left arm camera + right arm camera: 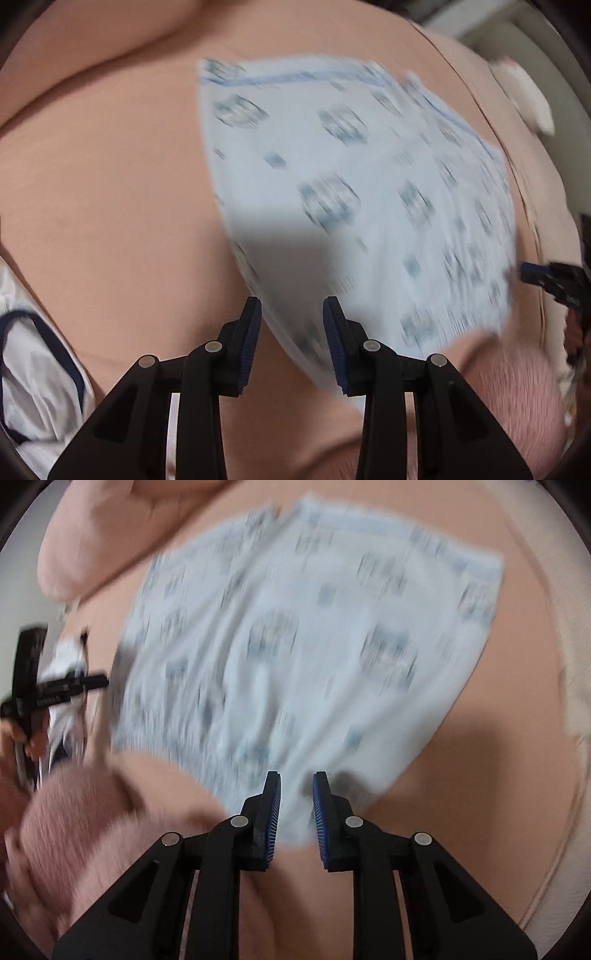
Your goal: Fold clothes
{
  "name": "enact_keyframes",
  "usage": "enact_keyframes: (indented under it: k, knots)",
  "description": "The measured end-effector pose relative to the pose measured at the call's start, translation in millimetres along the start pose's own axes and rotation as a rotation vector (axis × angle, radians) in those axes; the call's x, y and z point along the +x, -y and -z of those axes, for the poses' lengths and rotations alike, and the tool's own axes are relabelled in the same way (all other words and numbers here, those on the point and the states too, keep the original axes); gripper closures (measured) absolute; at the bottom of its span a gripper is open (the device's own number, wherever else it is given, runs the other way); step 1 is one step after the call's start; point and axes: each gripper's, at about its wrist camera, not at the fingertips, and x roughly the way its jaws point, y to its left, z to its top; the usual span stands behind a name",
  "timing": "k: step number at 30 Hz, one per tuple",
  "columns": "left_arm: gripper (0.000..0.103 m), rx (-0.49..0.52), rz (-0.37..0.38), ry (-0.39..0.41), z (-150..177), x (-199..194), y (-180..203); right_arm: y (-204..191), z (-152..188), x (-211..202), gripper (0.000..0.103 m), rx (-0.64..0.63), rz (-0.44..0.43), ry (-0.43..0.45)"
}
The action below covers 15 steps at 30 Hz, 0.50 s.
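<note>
Left wrist: open tongs point(291, 314) over patterned garment point(351, 192).

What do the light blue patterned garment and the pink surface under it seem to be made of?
The light blue patterned garment looks like thin woven fabric, perhaps cotton, matte: it lies flat with soft creases and a stitched hem band. Motion blur hides the weave. The pink surface looks like a smooth, matte bed sheet, probably cotton or a similar textile: it stretches evenly, with a seam line near its edge.
</note>
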Motion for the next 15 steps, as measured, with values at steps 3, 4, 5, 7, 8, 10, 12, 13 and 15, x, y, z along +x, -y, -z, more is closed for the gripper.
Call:
enact_keyframes:
  k: [3,4,5,7,8,10,12,13,15]
  knots:
    - [0.067,-0.052,-0.034,0.048,-10,-1,-17,-17,-13,7,0.084,0.005,0.069,0.037]
    - [0.067,-0.07,-0.045,0.064,-14,-2,-22,-19,-15,19,0.084,-0.01,0.123,0.001]
    - [0.067,-0.059,-0.091,0.072,-15,-4,-23,-22,-14,34,0.084,-0.032,0.195,-0.052]
    - [0.067,-0.067,-0.127,0.087,-13,-13,-29,-25,-10,52,0.082,-0.069,0.291,-0.111]
    - [0.069,-0.073,-0.14,0.094,-12,-18,-32,-19,-6,48,0.078,-0.058,0.286,-0.111]
    - [0.068,-0.044,-0.057,0.143,-11,-27,-26,-15,-9,40,0.077,-0.029,0.289,-0.104]
    - [0.068,0.006,0.08,0.176,-13,-31,-7,-14,-15,33,0.077,-0.007,0.292,-0.084]
    - [0.068,0.034,0.114,0.164,-15,-27,4,-19,-21,29,0.077,-0.009,0.273,-0.061]
    - [0.068,0.091,0.106,0.099,-8,-16,10,-46,-37,29,0.076,-0.059,0.18,-0.017]
